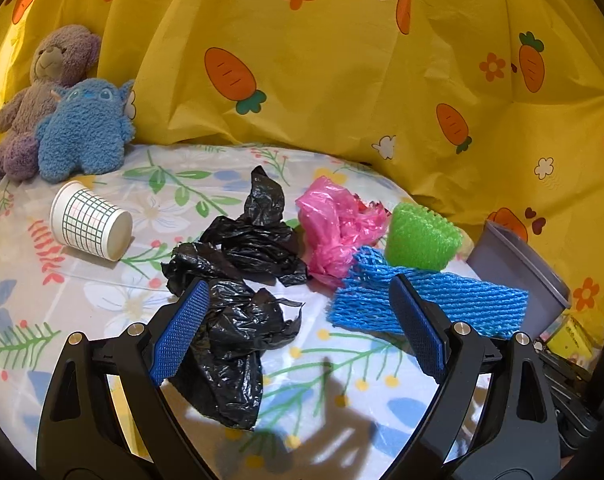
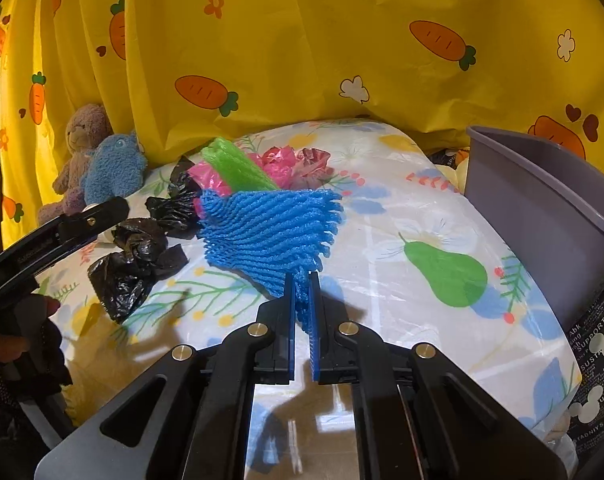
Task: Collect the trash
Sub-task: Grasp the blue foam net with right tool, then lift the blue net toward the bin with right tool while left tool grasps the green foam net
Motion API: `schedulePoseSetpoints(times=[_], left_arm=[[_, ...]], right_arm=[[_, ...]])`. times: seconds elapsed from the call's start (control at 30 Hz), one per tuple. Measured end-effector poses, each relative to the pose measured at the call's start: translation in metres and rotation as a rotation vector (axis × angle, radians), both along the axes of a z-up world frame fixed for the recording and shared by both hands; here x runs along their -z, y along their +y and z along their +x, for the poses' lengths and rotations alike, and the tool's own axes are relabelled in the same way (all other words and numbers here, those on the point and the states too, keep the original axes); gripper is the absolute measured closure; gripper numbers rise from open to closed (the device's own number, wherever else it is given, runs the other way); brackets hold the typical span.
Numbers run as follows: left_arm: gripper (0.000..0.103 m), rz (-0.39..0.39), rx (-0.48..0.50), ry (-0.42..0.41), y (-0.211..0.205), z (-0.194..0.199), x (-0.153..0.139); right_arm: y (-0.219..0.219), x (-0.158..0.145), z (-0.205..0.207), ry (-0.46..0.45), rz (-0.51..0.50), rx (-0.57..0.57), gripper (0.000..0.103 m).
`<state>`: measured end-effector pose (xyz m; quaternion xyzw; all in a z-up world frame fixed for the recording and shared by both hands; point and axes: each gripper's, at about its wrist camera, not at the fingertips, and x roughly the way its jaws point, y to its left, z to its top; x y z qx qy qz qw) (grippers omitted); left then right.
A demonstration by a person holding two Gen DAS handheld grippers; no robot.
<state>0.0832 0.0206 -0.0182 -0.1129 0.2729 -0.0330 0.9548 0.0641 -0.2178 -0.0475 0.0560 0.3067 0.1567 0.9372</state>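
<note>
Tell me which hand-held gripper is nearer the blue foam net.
Right. The right hand-held gripper is shut on a corner of the blue foam net. The left hand-held gripper is open over the black plastic bag, with the net just beyond its right finger.

Two black bags (image 1: pixel 238 280), one pink bag (image 1: pixel 334 224), two foam nets (image 1: pixel 430 300), one cup (image 1: pixel 90 220), two plush toys (image 1: pixel 82 132)

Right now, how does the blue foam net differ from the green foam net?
The blue foam net is pinched at one corner in the right tool; the green foam net is in no tool. The blue one is spread flat and wide; the green one looks shorter and bunched. The blue one is nearer the grey bin; the green one leans on the pink plastic bag. Both are ribbed foam mesh.
</note>
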Motion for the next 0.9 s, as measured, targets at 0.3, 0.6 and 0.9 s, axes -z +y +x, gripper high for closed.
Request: schedulePoseSetpoints(times=[0.3,0.6,0.9], left_arm=[[0.013,0.001,0.042,0.004,-0.018,0.004,0.001],[0.013,0.049,0.189,0.007,-0.071,0.016,-0.006],[0.015,0.074,0.314,0.066,-0.116,0.059,0.002]], right_arm=[[-0.026,-0.049,-0.036,-0.205,0.113,-0.002,0.096],[-0.069,-0.053,-0.032,-0.235,0.207,0.165,0.096],[-0.101,-0.052,-0.04,-0.243,0.2,0.277,0.096]])
